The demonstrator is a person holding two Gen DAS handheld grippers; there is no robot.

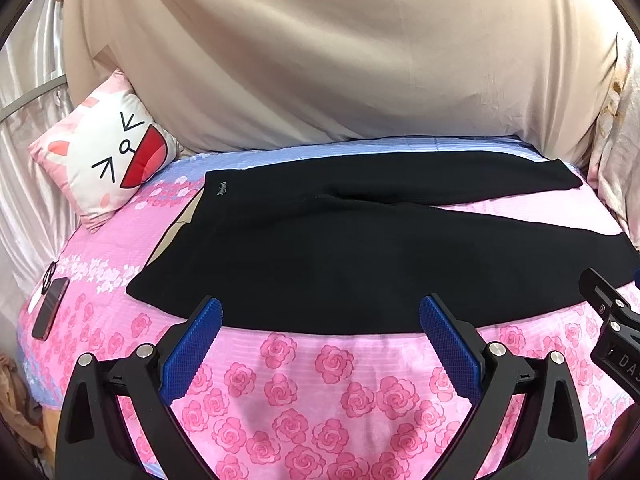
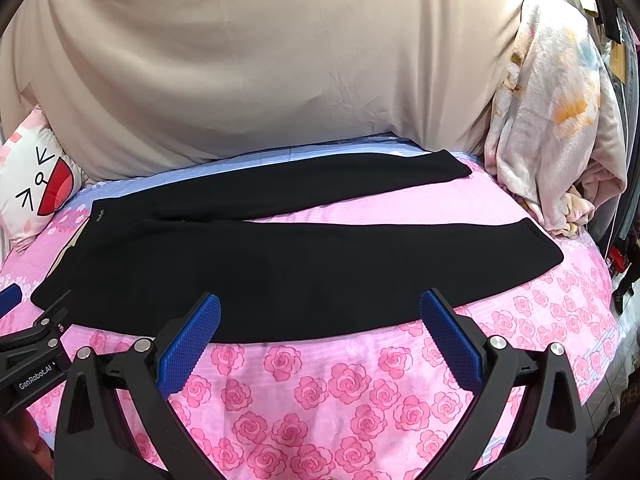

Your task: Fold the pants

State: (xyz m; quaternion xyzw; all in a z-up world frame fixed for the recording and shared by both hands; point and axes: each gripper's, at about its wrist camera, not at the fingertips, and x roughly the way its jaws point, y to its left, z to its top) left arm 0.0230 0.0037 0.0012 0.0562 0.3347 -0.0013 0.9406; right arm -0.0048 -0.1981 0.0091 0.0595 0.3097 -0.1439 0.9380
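Note:
Black pants (image 1: 340, 248) lie flat on a pink rose-patterned bed sheet (image 1: 320, 380), waistband to the left, both legs spread to the right. My left gripper (image 1: 320, 312) is open and empty, hovering at the near edge of the pants by the hip area. My right gripper (image 2: 320, 312) is open and empty, at the near edge of the near leg (image 2: 320, 272). The far leg (image 2: 340, 184) angles away from the near one. Each gripper shows at the edge of the other's view.
A cat-face pillow (image 1: 108, 152) sits at the back left. A phone (image 1: 50, 308) lies on the bed's left edge. A beige cloth (image 1: 320, 60) covers the back. A crumpled floral blanket (image 2: 560, 128) is piled at the right.

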